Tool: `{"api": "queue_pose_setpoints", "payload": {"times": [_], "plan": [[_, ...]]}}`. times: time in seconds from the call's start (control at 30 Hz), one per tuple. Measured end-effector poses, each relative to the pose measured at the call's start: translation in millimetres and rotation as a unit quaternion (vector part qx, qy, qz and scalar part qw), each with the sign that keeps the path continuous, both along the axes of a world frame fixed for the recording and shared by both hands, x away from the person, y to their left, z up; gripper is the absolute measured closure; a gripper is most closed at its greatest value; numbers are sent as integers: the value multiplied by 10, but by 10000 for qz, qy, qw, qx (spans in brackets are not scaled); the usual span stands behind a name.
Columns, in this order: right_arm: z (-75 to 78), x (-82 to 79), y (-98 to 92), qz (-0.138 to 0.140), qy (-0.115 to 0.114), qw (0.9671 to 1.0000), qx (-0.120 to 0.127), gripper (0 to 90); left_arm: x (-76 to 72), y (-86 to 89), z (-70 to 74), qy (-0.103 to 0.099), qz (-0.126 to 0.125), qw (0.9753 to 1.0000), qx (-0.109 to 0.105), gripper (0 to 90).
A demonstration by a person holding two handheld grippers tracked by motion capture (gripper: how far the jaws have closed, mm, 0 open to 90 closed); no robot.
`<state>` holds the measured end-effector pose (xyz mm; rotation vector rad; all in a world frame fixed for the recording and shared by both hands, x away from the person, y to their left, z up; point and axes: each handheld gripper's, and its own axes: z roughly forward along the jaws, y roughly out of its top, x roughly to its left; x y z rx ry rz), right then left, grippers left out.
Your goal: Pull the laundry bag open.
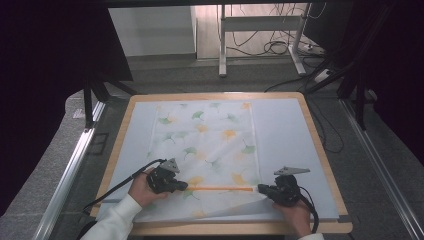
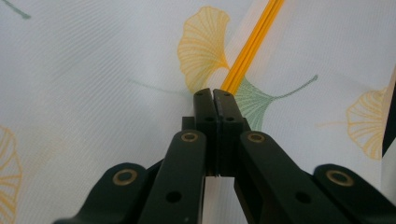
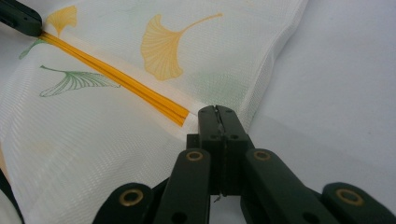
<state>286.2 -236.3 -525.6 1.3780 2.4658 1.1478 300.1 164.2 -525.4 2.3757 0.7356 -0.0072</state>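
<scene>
A grey floor with trailing cables is running behind the wooden counter point(image 1: 320, 150), which is lying under a plain white sheet point(image 1: 285, 135). On that sheet a mesh bag point(image 1: 205, 145) printed with ginkgo leaves is spreading out flat, its near edge carrying an orange zip point(image 1: 220, 188) that is stretching between the two tools. The left hand-held gripper point(image 1: 184, 186) is sitting at the zip's left end with its jaws pressed fully together; they appear to be pinching the fabric or the slider there, though I cannot tell which. The right hand-held gripper point(image 1: 261, 189) is likewise clamping tight, biting the bag's corner just past the zip's right end. The fabric is rising slightly along this taut line. The risk now, as I am judging it: thin mesh is giving little to grip, so a hard pull apart may be slipping a corner free or snagging the weave, and an uneven pull may be jamming the zip.
</scene>
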Motion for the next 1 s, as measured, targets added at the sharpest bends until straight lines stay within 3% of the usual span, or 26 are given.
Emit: {"api": "queue_pose_setpoints", "payload": {"times": [0.23,0.53,1.0], "plan": [[-1,0,0,3,-8,10000,0,896,-12,101,-8,28,94,10000,2,900],[0,0,1,8,-10,10000,-5,896,-44,362,-29,75,334,9994,-53,900],[2,-2,2,14,-12,10000,-10,896,-92,559,-31,49,519,9986,-10,900]]}}
